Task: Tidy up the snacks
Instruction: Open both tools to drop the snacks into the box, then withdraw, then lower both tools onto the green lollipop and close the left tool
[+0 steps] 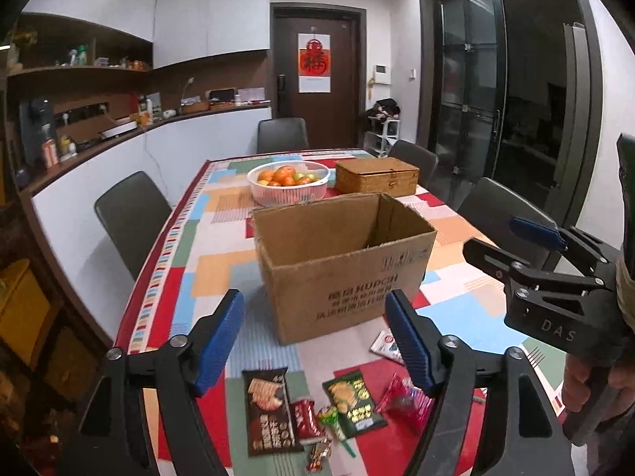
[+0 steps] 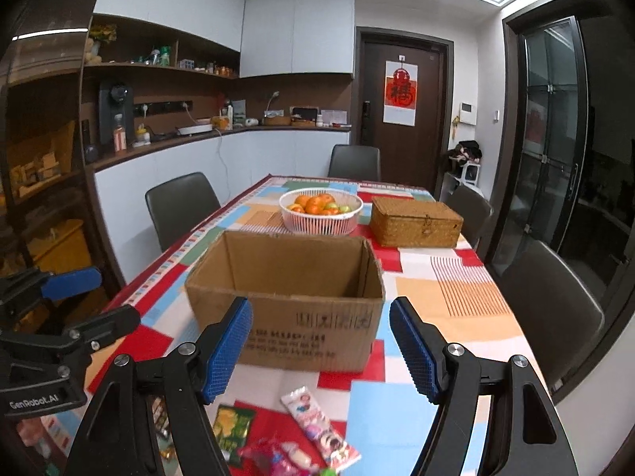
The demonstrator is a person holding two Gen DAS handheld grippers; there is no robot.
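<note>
A dining table (image 1: 222,246) with a patchwork tablecloth fills the middle of both views, with dark chairs (image 1: 131,214) around it. At frame centre stands an open cardboard box (image 1: 341,261), top flaps gone, its long axis running left to right in the right wrist view. Behind it, toward the upper middle, sit a woven lidded basket (image 1: 377,180) and a white basket of oranges (image 1: 288,180).

The left gripper (image 1: 317,341) hangs over the near table edge with its blue pads spread wide, holding nothing. The right gripper (image 2: 321,347) is likewise spread and empty.

The snacks lie on the cloth in front of the box, lower centre: a dark cracker packet (image 1: 270,412), long axis pointing toward the box; a green packet (image 1: 354,404), tilted; a red wrapper (image 1: 403,402); a pink-white bar (image 2: 317,428), lying diagonally.
</note>
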